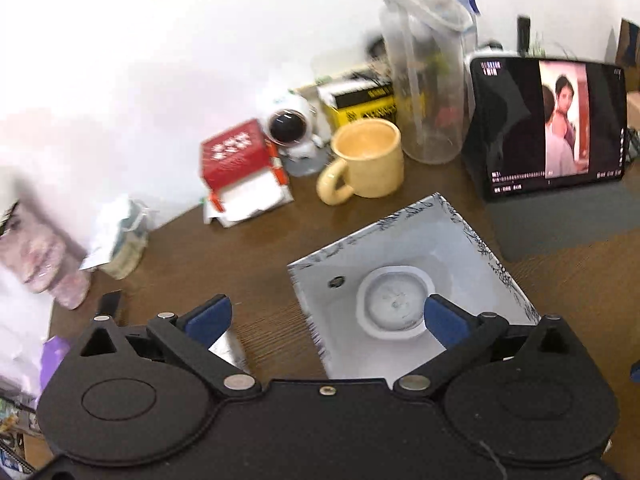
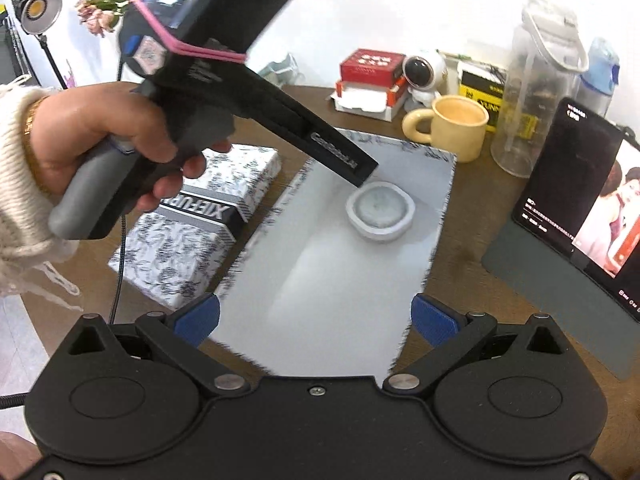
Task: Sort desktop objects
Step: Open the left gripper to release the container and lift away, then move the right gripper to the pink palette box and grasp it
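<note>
Box (image 2: pixel 332 276) holds a white dish (image 2: pixel 380 212); both tools (image 1: pixel 328 316) (image 2: pixel 316 316) gape wide, left tool's tip blurred at 12 o'clock.

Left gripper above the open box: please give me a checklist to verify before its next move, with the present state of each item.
1. Left gripper open, nothing between the fingers: ok.
2. Round white dish lies inside the open box, upright: ok.
3. Left gripper clear of the dish: cannot tell; in the right wrist view its tip overlaps the dish's far rim.
4. Right gripper open and empty, over the near edge of the box: ok.
5. Yellow mug stands outside the box, apart from its far corner: ok.
6. Box lid lies beside the box, not covering it: ok.
</note>
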Demonstrator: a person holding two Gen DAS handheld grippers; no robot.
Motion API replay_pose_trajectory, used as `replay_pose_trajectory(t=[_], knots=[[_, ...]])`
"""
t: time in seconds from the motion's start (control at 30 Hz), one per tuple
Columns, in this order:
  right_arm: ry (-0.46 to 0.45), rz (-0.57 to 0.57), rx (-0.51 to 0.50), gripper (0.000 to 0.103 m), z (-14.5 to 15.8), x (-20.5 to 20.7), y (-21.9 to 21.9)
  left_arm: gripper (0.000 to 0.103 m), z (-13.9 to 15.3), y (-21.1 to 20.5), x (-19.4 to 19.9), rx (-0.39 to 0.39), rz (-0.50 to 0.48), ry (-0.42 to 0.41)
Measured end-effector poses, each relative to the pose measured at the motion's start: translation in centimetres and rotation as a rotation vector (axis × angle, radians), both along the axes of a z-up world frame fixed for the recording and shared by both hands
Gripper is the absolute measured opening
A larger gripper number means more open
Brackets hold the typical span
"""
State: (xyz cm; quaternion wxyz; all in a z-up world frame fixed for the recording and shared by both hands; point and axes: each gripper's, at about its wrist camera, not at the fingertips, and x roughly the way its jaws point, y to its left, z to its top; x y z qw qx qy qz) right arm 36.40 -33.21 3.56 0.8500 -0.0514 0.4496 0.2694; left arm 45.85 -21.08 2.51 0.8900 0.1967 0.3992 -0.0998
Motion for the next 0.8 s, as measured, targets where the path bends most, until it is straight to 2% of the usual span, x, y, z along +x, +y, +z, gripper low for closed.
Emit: replay_pose_trajectory(t=[0.3,0.5,0.8], knots=[[-0.021,0.082,-0.001,0.103,1.4,-5.3,3.9,0.103,3.2,5.1,-7.1,-0.067,0.123,-0.064],[-0.027,0.147,-0.021,0.103,1.3,-8.5,7.4,0.103,3.8,9.5,-11.2,-0.103,0.207,-0.073],[0.005,0.234,-0.063,0.103,-0.4,-12.3,12.3,0.103,3.8,16.6,-16.8,-0.15,0.342,-0.1]])
